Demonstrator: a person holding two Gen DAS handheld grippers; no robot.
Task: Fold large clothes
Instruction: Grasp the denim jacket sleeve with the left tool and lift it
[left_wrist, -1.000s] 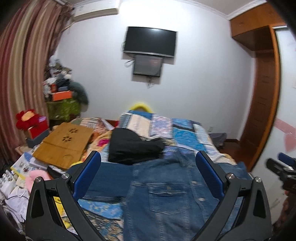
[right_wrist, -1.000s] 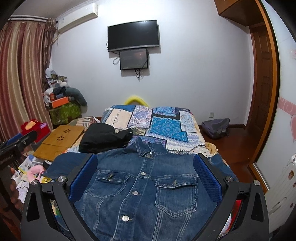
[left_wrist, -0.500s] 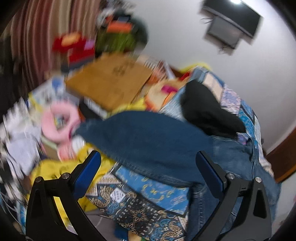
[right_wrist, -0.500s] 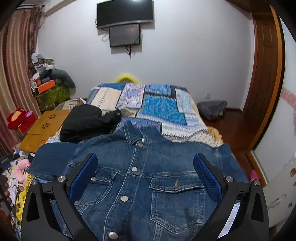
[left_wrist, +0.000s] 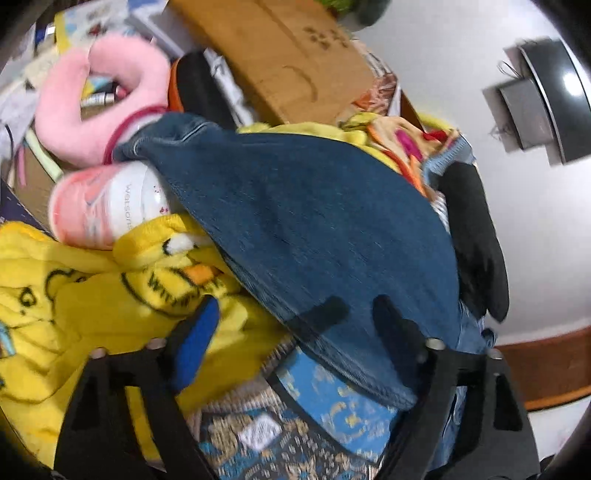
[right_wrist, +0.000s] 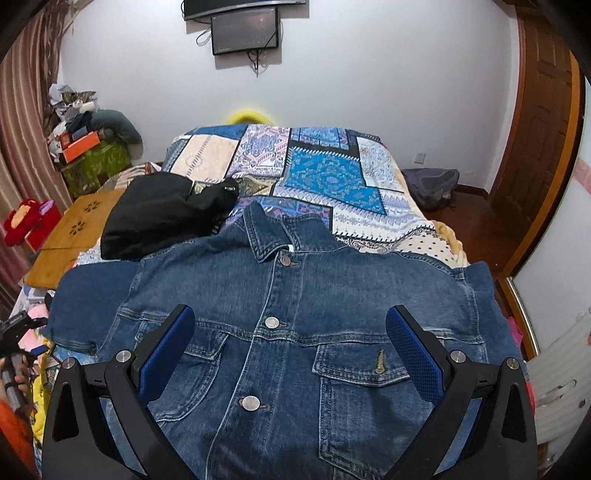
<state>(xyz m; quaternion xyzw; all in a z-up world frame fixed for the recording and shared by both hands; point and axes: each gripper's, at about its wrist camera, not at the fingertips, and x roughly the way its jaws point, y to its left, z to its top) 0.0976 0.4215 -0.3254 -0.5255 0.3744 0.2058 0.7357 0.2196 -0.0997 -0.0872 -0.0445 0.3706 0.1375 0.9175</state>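
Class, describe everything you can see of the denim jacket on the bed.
The denim jacket is mid-blue with lighter stitched seams. It lies front up and spread flat on the patchwork bedspread, collar toward the far wall. It is buttoned with metal buttons and has flapped chest pockets. One sleeve reaches over the bed's edge onto clutter; the left hand-held gripper, jaws closing, straddles its edge. A black garment touches the shoulder.

White wall (right_wrist: 369, 74), striped curtains (right_wrist: 22, 110)
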